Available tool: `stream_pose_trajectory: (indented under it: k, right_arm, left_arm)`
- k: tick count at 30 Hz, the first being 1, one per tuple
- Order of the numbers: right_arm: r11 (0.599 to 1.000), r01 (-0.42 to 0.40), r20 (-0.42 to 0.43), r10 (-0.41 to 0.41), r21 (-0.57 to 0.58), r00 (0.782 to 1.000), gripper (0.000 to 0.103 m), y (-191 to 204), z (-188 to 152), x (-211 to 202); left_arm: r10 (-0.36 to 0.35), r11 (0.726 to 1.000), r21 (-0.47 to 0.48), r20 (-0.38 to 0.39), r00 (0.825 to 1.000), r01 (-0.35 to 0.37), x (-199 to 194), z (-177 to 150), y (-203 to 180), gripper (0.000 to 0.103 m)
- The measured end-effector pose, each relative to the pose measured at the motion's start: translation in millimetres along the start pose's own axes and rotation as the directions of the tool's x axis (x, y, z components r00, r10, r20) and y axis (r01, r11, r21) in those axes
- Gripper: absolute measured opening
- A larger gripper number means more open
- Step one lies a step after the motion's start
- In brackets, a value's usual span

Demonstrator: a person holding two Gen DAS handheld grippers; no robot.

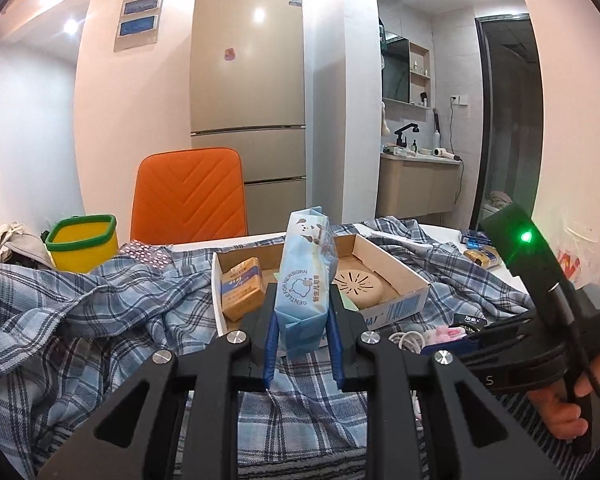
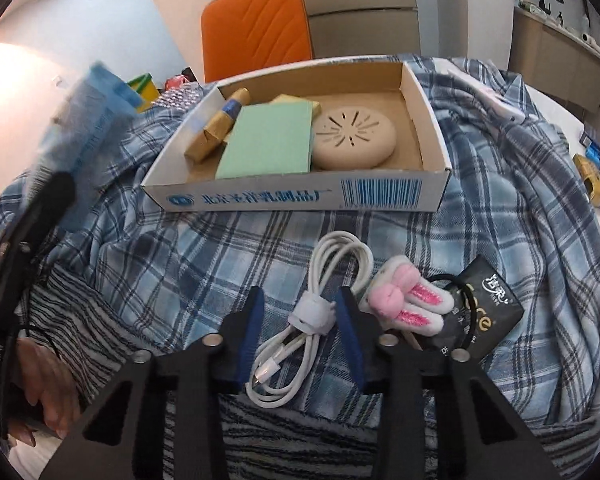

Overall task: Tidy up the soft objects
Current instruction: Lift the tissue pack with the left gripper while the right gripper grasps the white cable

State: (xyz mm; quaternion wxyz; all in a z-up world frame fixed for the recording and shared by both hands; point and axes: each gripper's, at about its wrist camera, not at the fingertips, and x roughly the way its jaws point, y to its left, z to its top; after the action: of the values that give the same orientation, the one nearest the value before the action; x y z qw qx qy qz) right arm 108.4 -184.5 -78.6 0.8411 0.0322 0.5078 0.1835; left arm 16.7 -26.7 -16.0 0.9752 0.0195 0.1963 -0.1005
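Soft objects are partly sorted, judging by the layout: the cardboard box [image 2: 428,120] on the plaid cloth [image 2: 220,248] already holds a gold-wrapped pack [image 2: 214,132], a green pad [image 2: 268,140] and a round beige disc [image 2: 354,140]. Outside it, on the cloth in front of the box, lie a coiled white cable [image 2: 320,304], a pink bunny plush [image 2: 404,300] and a black packet [image 2: 488,304]; more packs sit far right on the counter [image 2: 556,108].

The left hand-held gripper [image 1: 302,320] is clamped on a pale blue tissue pack [image 1: 306,276], held upright just in front of the box and above the cloth, so that piece looks about to go in.

The right hand-held gripper [image 2: 300,322] tilts steeply down over the cable. Its jaws straddle the cable's white strap, the right pad seemingly touching it, the left pad apart from it, so no grip is made yet.
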Motion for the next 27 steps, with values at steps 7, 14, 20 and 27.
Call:
stream_pose_trajectory:
  k: [7, 14, 20, 27]
  right_arm:
    - [0.999, 0.039, -0.014, -0.04, -0.011, 0.999, 0.032, 3, 1, 5]
    - [0.995, 0.097, -0.021, -0.097, -0.022, 0.995, 0.032, 5, 0, 10]
    - [0.992, 0.122, -0.011, -0.122, -0.04, 0.992, 0.025, 8, -2, 14]
    - [0.993, 0.09, 0.133, -0.079, -0.075, 0.988, 0.025, 14, -3, -17]
  left_arm:
    - [0.003, 1.0, 0.004, -0.007, 1.0, -0.003, 2, 0, 0, 0.02]
    - [0.008, 1.0, 0.004, -0.017, 1.0, -0.008, 4, 0, -1, 0.02]
    - [0.008, 1.0, 0.001, -0.01, 1.0, -0.008, 2, 0, -1, 0.02]
    - [0.018, 1.0, -0.001, 0.02, 1.0, -0.018, -4, 1, -1, 0.02]
